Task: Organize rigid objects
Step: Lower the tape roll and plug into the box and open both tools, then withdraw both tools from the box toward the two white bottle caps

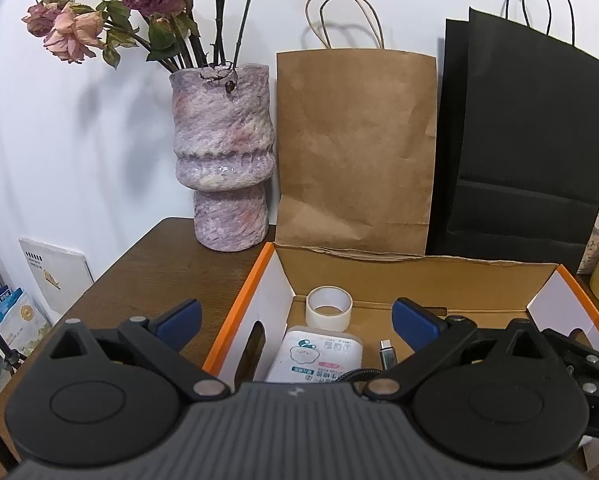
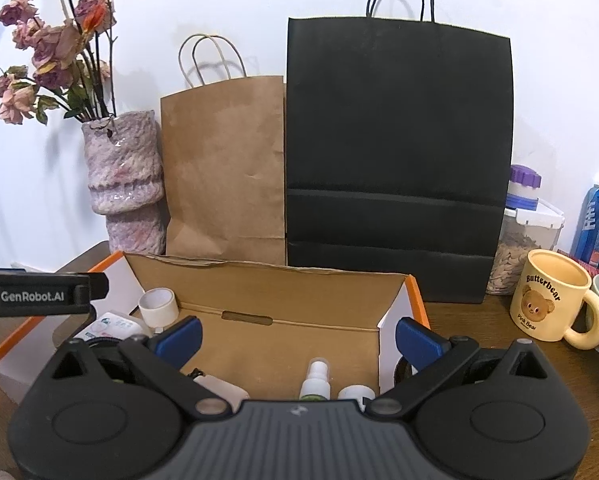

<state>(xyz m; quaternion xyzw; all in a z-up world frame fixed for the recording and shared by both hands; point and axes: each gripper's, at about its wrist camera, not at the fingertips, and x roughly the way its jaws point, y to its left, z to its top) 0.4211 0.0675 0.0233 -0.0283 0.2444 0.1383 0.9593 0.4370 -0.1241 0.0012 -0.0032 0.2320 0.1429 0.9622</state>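
Both the left gripper [image 1: 295,320] and right gripper [image 2: 299,338] stand apart, empty (over the box [image 2: 267,280], lower frame); approach the spray bottle [image 2: 317,380] squarely.

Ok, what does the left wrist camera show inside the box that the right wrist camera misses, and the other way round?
Only the left wrist view shows the small metal plug and braided cable beside the white pack.

Only the right wrist view shows the spray bottle, a white cap next to it, and the yellow mug outside the box.

Both show the tape roll, the white pack, the orange-edged box, the vase and both paper bags.
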